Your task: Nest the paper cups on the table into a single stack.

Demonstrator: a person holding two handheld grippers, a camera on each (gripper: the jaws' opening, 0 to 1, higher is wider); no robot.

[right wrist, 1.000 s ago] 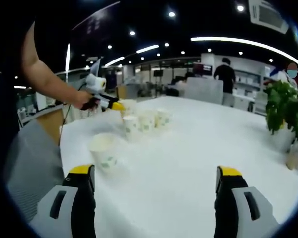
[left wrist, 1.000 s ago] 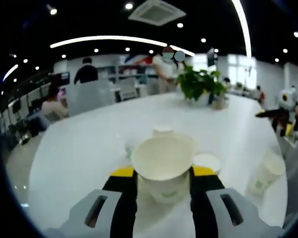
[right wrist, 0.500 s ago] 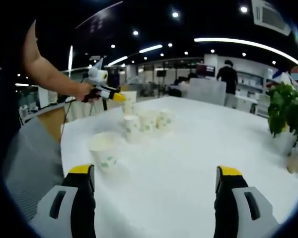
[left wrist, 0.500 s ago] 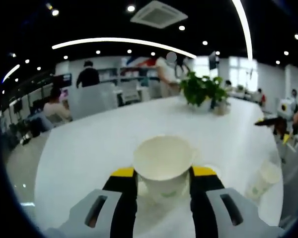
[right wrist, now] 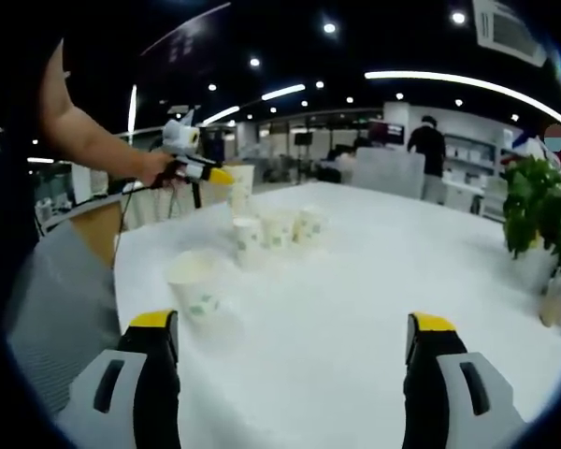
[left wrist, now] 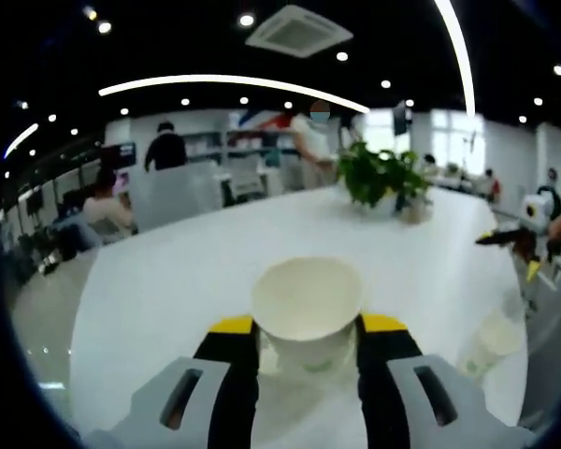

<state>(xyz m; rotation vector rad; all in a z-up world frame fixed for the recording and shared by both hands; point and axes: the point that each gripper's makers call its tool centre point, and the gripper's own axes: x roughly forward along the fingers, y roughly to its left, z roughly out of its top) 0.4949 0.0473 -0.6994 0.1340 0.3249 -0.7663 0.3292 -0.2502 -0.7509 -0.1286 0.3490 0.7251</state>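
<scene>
Holding our left claw (left wrist: 306, 329) clamped on a cup (left wrist: 307, 304), we have lifted it off the desk (left wrist: 168, 281). Our right claw (right wrist: 294, 360) gapes wide above the desk, near a lone cup (right wrist: 195, 282); three cups (right wrist: 276, 229) wait beyond.

Cups (right wrist: 273, 228) on table (right wrist: 374, 299) — plant (right wrist: 540, 210) behind

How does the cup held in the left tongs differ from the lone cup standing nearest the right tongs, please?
The held cup is gripped between the left tongs and lifted off the table; the lone cup stands free on it. In the right gripper view the held cup hangs above the cluster of cups, while the lone cup sits apart from that cluster. Both are upright white paper cups with green print.
</scene>
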